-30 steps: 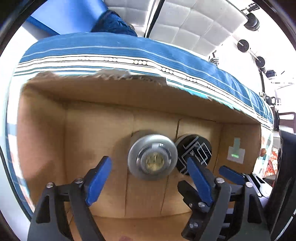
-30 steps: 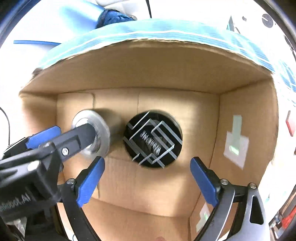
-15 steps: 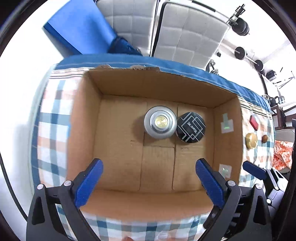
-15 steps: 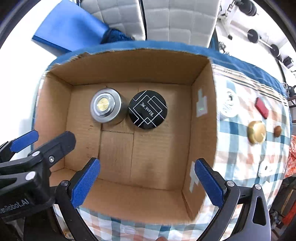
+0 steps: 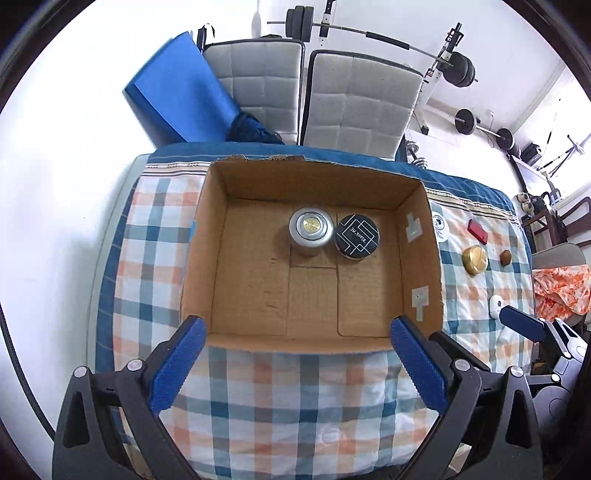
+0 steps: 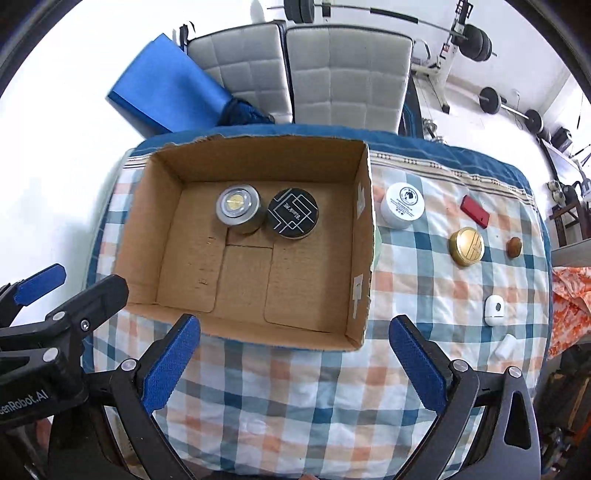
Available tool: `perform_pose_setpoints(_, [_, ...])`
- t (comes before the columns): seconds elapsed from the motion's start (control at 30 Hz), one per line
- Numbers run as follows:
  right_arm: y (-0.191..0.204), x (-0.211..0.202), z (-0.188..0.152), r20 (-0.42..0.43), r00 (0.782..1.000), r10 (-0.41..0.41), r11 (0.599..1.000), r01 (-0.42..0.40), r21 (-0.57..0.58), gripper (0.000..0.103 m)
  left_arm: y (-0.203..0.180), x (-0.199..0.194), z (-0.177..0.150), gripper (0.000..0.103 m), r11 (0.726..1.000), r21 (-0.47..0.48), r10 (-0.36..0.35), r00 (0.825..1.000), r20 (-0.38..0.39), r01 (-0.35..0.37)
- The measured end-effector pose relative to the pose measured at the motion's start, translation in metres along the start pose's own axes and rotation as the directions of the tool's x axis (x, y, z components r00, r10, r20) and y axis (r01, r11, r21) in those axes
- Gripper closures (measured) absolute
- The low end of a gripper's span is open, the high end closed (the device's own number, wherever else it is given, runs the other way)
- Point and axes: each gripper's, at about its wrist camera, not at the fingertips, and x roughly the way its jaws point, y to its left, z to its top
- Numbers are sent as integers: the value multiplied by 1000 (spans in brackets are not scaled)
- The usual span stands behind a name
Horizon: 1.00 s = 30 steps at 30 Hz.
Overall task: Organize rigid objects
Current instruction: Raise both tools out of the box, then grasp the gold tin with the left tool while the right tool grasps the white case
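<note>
A: Looking down, what's under you?

B: A checked cloth (image 6: 424,280) in blue, orange and white over the bench, with a cardboard box (image 6: 140,236) on it. Behind are two grey padded chairs (image 6: 347,74), a blue mat (image 6: 166,88) and barbells (image 5: 369,35).

A: Any writing?

B: The black tin (image 6: 292,213) in the box reads "Blank Me"; it touches the silver tin (image 6: 238,208). A white jar (image 6: 402,205), red block (image 6: 475,210) and gold lid (image 6: 466,245) lie outside the box, the jar's print too small to read.

A: Your tools?

B: My left hand-held gripper (image 5: 295,365) and right hand-held gripper (image 6: 291,365) both stand apart, holding nothing. The left one's body says "enRobot.AI".
</note>
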Motion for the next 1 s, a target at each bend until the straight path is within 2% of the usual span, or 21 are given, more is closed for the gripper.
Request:
perform_pose_setpoints(0.27, [-7,-26,-13,27,997,72,997,-71,-12,0,-16,-24,-10,1,1000,-15,5,1000,24,-5])
perform_pose_setpoints(0.47, [-49,-40,-18,37,994,105,994,-106,23,0,-59,-37,-11,1,1000,7,-11,999,38,11])
perform_pose_setpoints(0.63, [-130,-43,-27,27,998,53,989,-56,137,0,-131,-24,-3,1,994,93,-57,998,26,55])
perform_pose_setpoints(0.8, [-229,-34,-37,-5,999,-38,957,38,287,0,-212,19,11,1,979,171,-108,994,-26,111])
perform_pose_setpoints(1.0, [-335,12,-45,-94,993,-67,903,100,417,0,-289,90,28,1,966,239,-78,992,-99,99])
